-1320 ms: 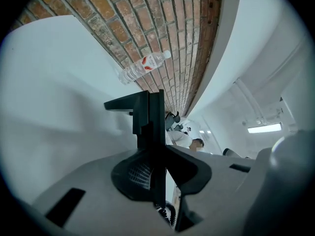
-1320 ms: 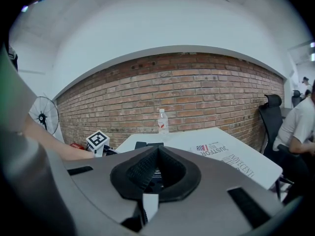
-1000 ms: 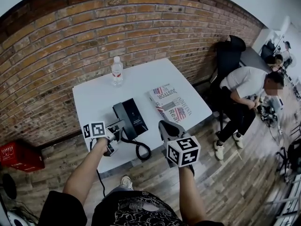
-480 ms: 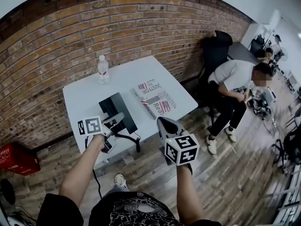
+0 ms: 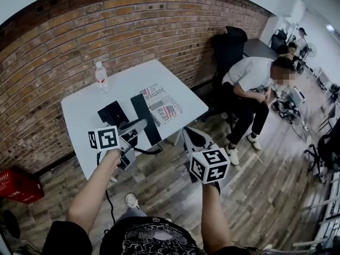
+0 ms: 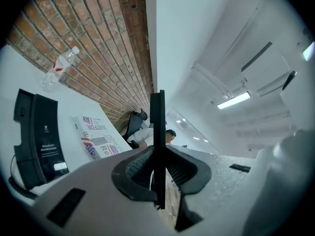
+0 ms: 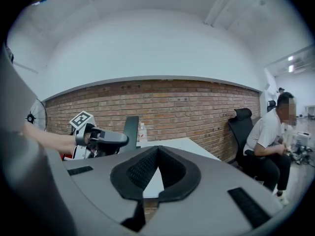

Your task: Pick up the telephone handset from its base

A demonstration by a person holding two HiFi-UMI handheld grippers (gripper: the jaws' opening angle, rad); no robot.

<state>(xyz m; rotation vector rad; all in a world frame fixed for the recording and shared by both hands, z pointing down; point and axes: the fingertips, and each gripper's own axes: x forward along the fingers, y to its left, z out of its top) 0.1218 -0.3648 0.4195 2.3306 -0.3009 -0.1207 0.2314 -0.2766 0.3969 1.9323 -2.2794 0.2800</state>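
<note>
- Two grippers are in view. The left gripper [image 5: 142, 125] is clamped on the black telephone handset [image 5: 144, 108], which shows edge-on between its jaws.
- Handset position: clear of its base [image 5: 112, 113], held in the air over the near edge of the white table [image 5: 79, 110].
- Base position: flat on the table, beside a printed magazine [image 5: 159, 102], with a water bottle [image 5: 101, 77] near the brick wall.
- Right gripper [image 5: 191, 137]: jaws closed together and empty, held over the wooden floor.
</note>
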